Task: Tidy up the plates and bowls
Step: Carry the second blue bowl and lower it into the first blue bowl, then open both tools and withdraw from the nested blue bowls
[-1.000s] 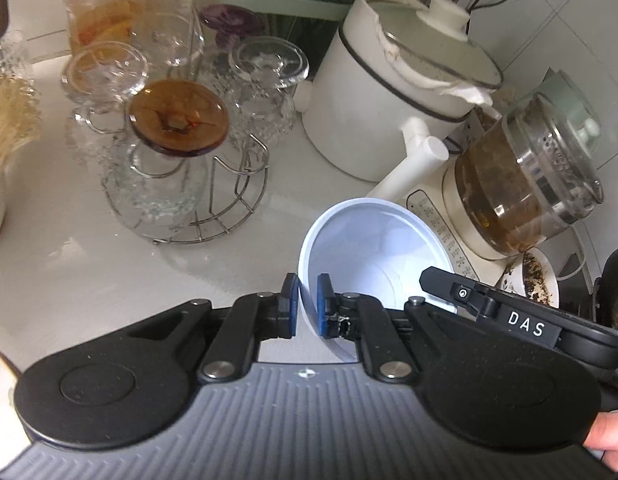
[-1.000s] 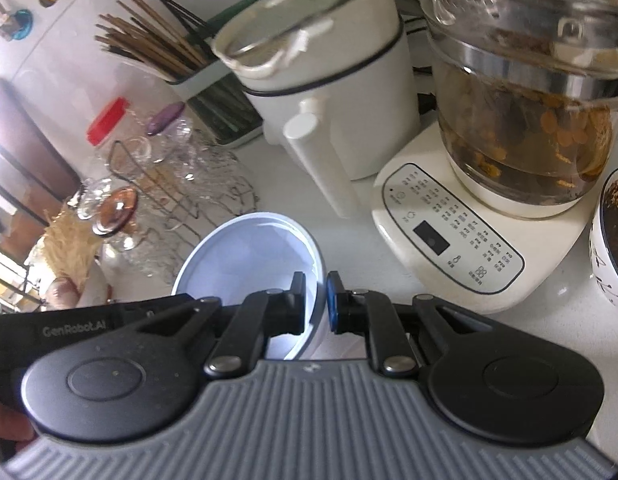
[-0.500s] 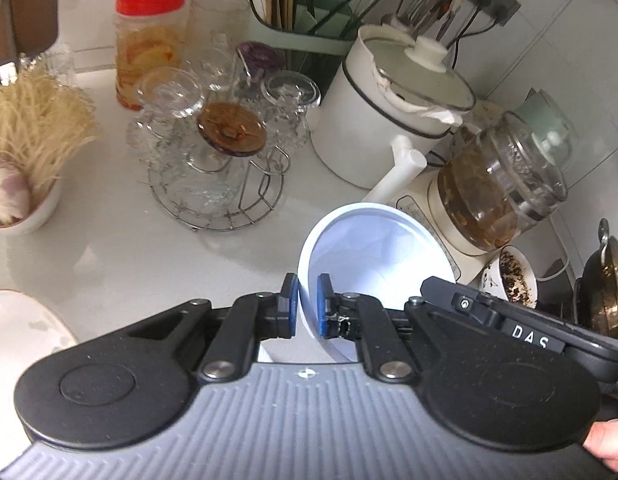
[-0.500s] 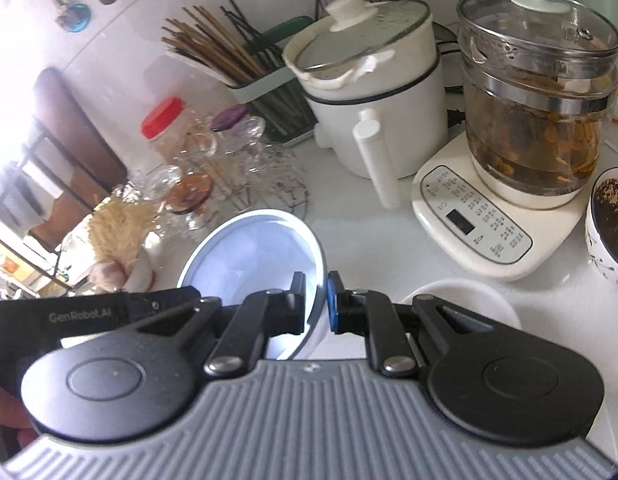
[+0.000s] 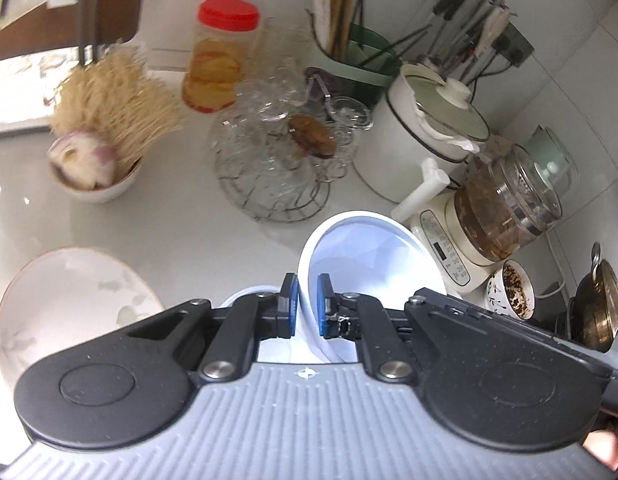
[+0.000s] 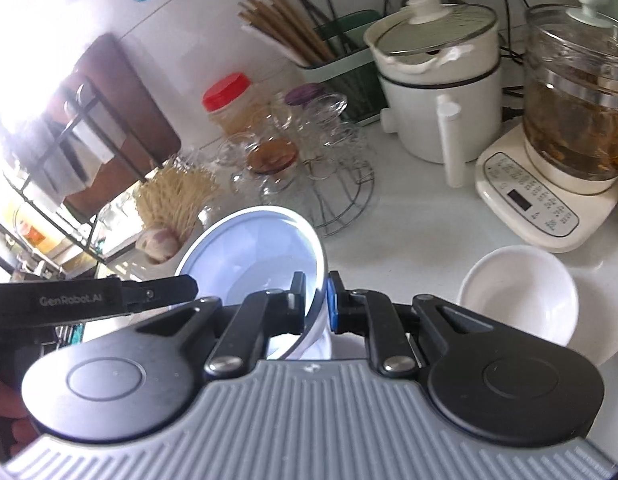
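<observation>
Both grippers pinch opposite rims of one white bowl (image 5: 365,264): the left gripper (image 5: 307,310) clamps its near-left edge, the right gripper (image 6: 316,302) its right edge, carrying it tilted above the counter. Just right of this bowl sits a smaller white bowl (image 6: 519,294); left of it, a flowered plate (image 5: 65,300). Next probably comes lowering it onto a matching dish, kept level, both grips released together

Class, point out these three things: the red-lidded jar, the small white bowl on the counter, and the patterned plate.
Red-lidded jar (image 5: 228,14): left wrist view, lid top.
Small white bowl (image 6: 519,292): right wrist view, inner wall.
Patterned plate (image 5: 69,296): left wrist view, bare face.
</observation>
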The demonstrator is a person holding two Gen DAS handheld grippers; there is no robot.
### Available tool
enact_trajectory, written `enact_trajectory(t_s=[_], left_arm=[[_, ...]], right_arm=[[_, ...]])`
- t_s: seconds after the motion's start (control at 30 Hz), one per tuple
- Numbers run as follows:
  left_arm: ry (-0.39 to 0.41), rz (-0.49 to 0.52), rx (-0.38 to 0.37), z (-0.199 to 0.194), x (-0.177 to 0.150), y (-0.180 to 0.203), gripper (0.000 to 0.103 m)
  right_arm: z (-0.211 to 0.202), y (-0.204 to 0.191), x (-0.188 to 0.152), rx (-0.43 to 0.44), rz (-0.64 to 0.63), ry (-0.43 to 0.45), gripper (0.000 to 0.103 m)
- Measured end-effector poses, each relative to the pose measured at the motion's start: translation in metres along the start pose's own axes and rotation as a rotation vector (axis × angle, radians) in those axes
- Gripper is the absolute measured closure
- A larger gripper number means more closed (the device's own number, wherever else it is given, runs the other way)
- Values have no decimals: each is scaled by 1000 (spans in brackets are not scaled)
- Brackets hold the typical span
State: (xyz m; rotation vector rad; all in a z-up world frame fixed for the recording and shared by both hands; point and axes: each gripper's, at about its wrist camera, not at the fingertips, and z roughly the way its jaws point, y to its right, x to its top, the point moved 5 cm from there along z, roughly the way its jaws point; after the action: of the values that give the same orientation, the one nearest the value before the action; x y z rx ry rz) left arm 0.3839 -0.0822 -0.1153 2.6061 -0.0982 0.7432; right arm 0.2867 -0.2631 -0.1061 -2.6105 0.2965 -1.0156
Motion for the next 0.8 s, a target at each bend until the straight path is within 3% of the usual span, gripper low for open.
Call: enact_trajectory(t_s=[0.8], left_arm=[[-120,-57,110,41,-41,-50,92]], right_arm=[[58,-5,-40,-14,-15,-183,89]])
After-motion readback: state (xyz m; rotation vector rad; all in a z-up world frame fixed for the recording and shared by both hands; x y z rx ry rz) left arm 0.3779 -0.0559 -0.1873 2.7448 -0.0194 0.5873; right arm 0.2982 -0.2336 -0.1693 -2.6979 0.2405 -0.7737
